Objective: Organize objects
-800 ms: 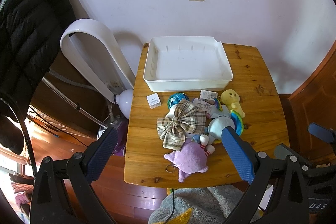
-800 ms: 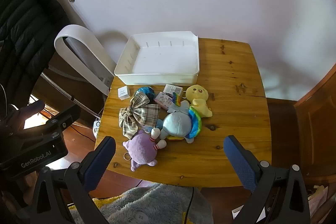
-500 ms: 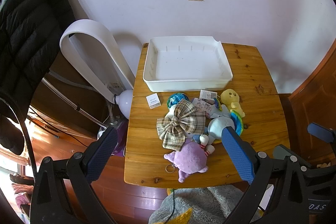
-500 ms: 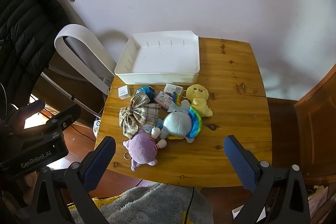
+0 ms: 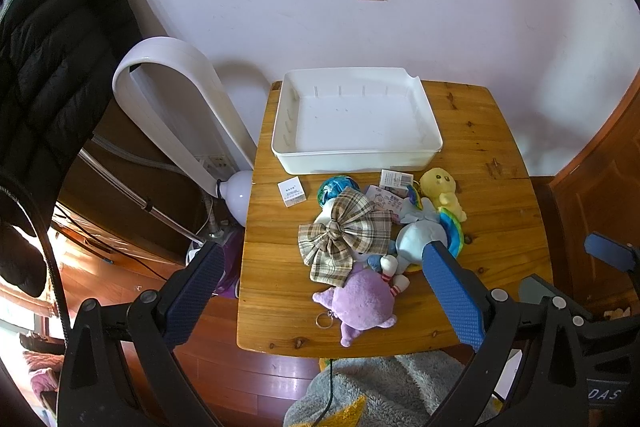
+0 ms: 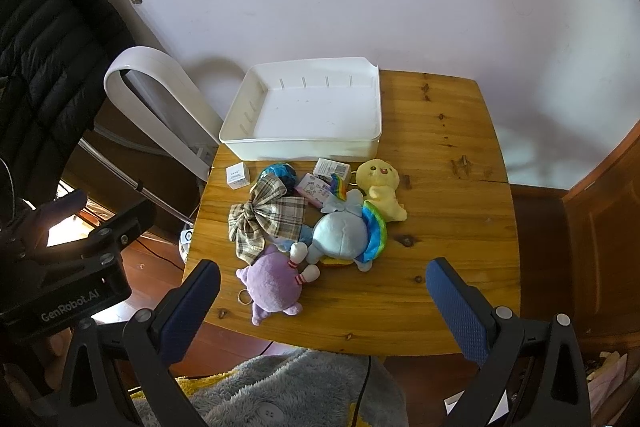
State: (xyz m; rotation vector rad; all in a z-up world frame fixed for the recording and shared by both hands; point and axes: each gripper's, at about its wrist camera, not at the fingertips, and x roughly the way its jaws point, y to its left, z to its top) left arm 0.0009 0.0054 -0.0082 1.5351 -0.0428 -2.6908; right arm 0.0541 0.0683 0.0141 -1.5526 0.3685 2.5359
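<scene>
Nothing has moved; both grippers' fingers point(image 5: 452, 291) point(image 6: 456, 311) stay spread wide, holding nothing.

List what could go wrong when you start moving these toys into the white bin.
The plaid bow overlaps the blue plush and other toys, so lifting one may drag its neighbours. The purple plush lies near the table front edge; a nudge might tip it off. Both grippers, left and right, are open and empty.
</scene>
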